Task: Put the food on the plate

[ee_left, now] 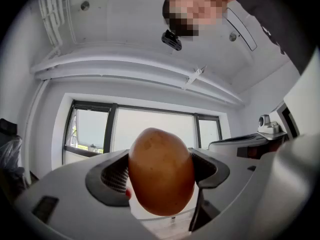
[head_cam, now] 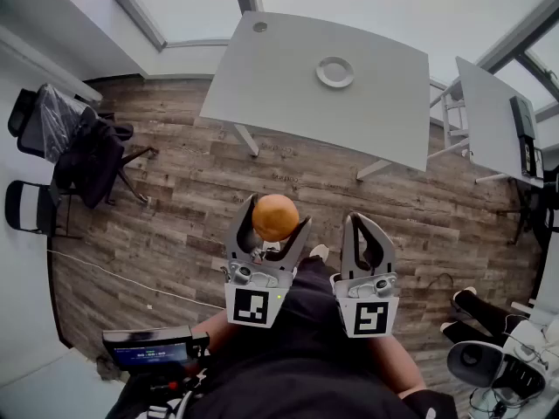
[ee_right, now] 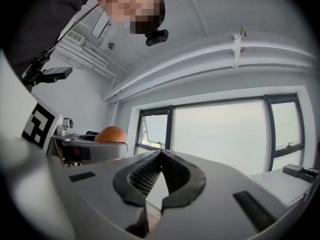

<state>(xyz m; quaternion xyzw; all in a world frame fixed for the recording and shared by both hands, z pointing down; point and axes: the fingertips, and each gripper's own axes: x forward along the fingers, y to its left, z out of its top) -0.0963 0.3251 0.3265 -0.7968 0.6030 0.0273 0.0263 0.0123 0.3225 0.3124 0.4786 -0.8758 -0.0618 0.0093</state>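
Observation:
A round orange-brown piece of food [head_cam: 275, 217] sits between the pads of my left gripper [head_cam: 276, 209], which is shut on it and held level above the wooden floor. In the left gripper view the food [ee_left: 161, 171] fills the gap between the two jaws. My right gripper [head_cam: 366, 220] is close beside it on the right, shut with nothing in it; its tips meet in the right gripper view [ee_right: 161, 154], where the food [ee_right: 111, 134] shows at the left. A small white plate [head_cam: 334, 72] lies on the white table [head_cam: 279, 85] ahead, well beyond both grippers.
A second white table [head_cam: 489, 116] stands at the right. Dark chairs with a coat [head_cam: 74, 147] are at the left wall. A handheld device with a lit screen [head_cam: 148, 349] is at the bottom left. An office chair base [head_cam: 476, 365] is at the bottom right.

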